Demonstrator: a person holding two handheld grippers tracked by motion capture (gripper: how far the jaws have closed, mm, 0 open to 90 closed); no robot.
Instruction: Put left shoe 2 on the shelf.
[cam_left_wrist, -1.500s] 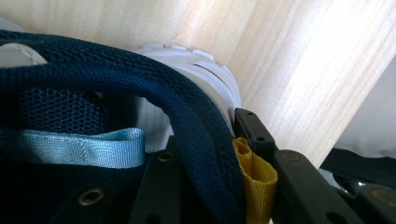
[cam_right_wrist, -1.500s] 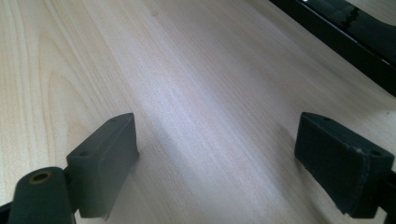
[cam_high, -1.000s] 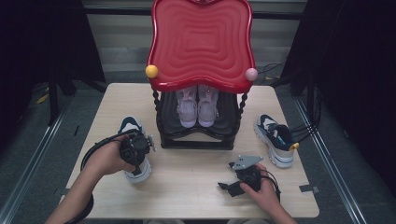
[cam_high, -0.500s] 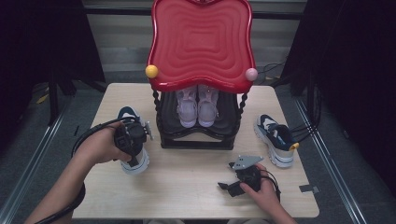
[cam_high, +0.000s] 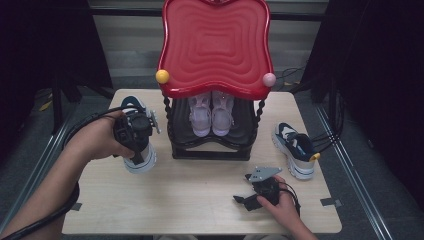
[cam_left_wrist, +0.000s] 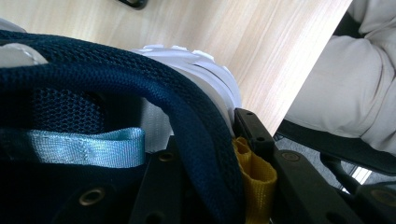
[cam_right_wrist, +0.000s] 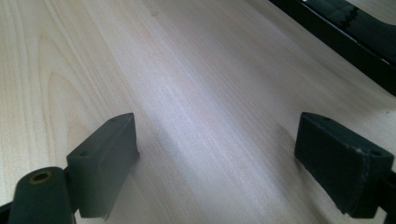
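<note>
At the table's left, a person's left hand holds my left gripper (cam_high: 135, 134), which is shut on the heel collar of a navy and white sneaker (cam_high: 141, 161) and holds it tilted above the table. In the left gripper view, the navy mesh collar (cam_left_wrist: 140, 88), a light blue pull strap (cam_left_wrist: 88, 147) and a yellow tab (cam_left_wrist: 254, 175) sit between the jaws of my left gripper (cam_left_wrist: 205, 149). A matching sneaker (cam_high: 295, 149) lies at the table's right. My right gripper (cam_high: 252, 196) rests low near the front edge. In the right gripper view, my right gripper (cam_right_wrist: 224, 158) stands open over bare wood.
A black shoe rack (cam_high: 210, 150) with a red wavy top (cam_high: 215, 45) stands at the middle back. A pair of pink shoes (cam_high: 211, 114) sits on its lower shelf. The wooden table (cam_high: 190, 200) has tape marks near its front corners. Cables trail off both sides.
My left gripper has risen with the navy sneaker, lifting it off the table and toward the back left. The right gripper has stayed put.
</note>
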